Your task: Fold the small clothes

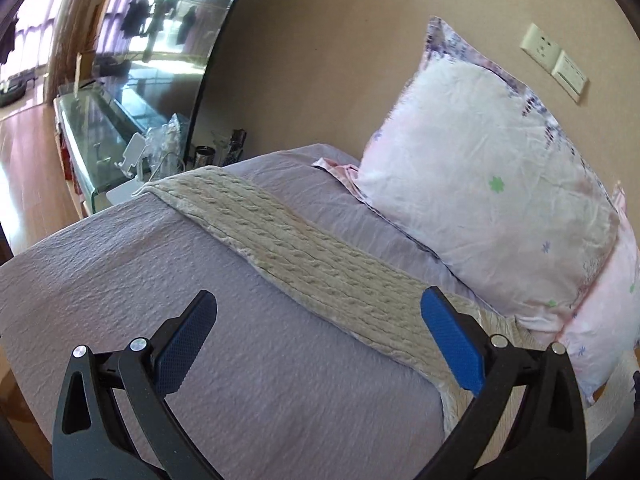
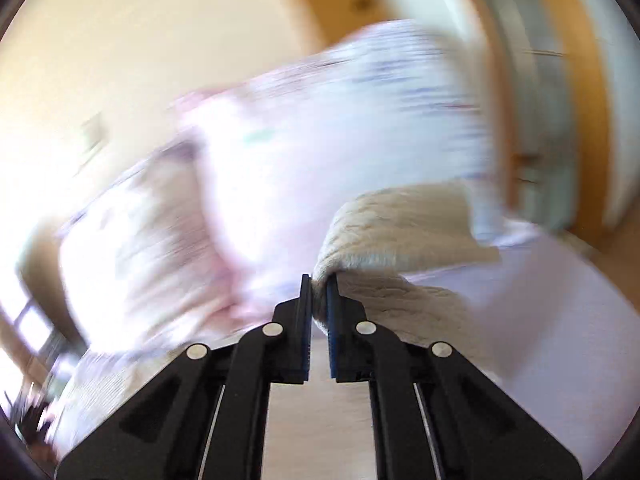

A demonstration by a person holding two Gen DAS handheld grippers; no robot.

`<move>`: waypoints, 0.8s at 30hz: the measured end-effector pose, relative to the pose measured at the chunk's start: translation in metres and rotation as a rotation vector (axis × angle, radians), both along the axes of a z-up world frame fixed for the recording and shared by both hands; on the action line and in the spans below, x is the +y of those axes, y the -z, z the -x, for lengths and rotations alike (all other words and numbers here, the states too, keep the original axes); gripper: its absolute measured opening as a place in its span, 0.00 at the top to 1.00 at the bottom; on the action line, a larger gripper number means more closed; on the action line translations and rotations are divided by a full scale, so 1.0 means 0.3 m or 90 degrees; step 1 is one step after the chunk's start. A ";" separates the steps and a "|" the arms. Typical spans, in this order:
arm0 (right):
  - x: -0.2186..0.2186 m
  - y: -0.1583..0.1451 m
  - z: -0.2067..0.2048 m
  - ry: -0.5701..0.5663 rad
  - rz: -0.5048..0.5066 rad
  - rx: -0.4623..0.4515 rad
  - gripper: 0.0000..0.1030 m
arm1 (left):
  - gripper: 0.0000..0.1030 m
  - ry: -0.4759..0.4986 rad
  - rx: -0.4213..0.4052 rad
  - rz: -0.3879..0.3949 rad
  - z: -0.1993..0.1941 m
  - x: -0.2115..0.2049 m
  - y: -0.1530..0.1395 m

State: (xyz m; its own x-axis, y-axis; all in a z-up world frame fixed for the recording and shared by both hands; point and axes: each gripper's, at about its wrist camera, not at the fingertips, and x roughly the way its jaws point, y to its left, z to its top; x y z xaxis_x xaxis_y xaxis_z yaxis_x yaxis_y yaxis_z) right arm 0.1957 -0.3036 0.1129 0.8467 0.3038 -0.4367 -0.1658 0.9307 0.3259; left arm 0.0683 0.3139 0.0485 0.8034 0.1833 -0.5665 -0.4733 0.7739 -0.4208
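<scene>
Across the lavender crinkled bedspread (image 1: 120,272) lies a long cream cable-knit garment (image 1: 304,256), stretched from the far left edge of the bed toward the near right. Its near end is pinched between the narrowly closed jaws of the right gripper (image 2: 319,284), the knit bunching up beyond the pads in a heavily blurred view. Above the bedspread the left gripper (image 1: 320,304) hangs with jaws spread wide, gripping nothing. Just right of the garment, a white floral pillow (image 1: 480,184) leans against the beige wall (image 1: 320,60).

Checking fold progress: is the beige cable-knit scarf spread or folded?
Mostly spread: the beige cable-knit scarf lies stretched along the bed, one end lifted, pinched by the right gripper.
</scene>
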 end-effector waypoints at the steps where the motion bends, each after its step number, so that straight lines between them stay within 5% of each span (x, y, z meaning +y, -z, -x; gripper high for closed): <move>1: 0.131 0.030 -0.012 -0.076 0.018 0.016 0.94 | 0.01 -0.012 0.000 0.005 -0.008 0.019 0.000; 5: 0.467 0.202 -0.034 -0.272 0.067 0.141 0.83 | 0.01 -0.048 0.020 0.008 -0.054 0.102 0.011; 7: 0.462 0.206 -0.007 -0.266 0.065 0.123 0.66 | 0.01 -0.062 0.033 0.025 -0.076 0.154 0.028; 9: 0.407 0.169 0.016 -0.221 0.064 0.082 0.37 | 0.02 -0.079 0.041 0.049 -0.088 0.211 0.053; 10: 0.374 0.141 0.015 -0.198 0.060 0.069 0.34 | 0.05 -0.090 0.044 0.070 -0.092 0.243 0.069; 13: 0.249 0.107 0.005 -0.144 0.032 0.072 0.33 | 0.24 -0.102 0.039 0.168 -0.099 0.329 0.127; 18: 0.089 0.145 0.004 -0.076 0.004 0.108 0.28 | 0.38 -0.130 0.008 0.213 -0.110 0.416 0.142; 22: 0.009 0.170 0.025 -0.053 -0.006 0.114 0.28 | 0.90 -0.155 0.028 0.255 -0.155 0.465 0.149; 24: -0.017 0.174 0.035 -0.047 -0.012 0.111 0.28 | 0.92 -0.125 0.016 0.200 -0.198 0.396 0.079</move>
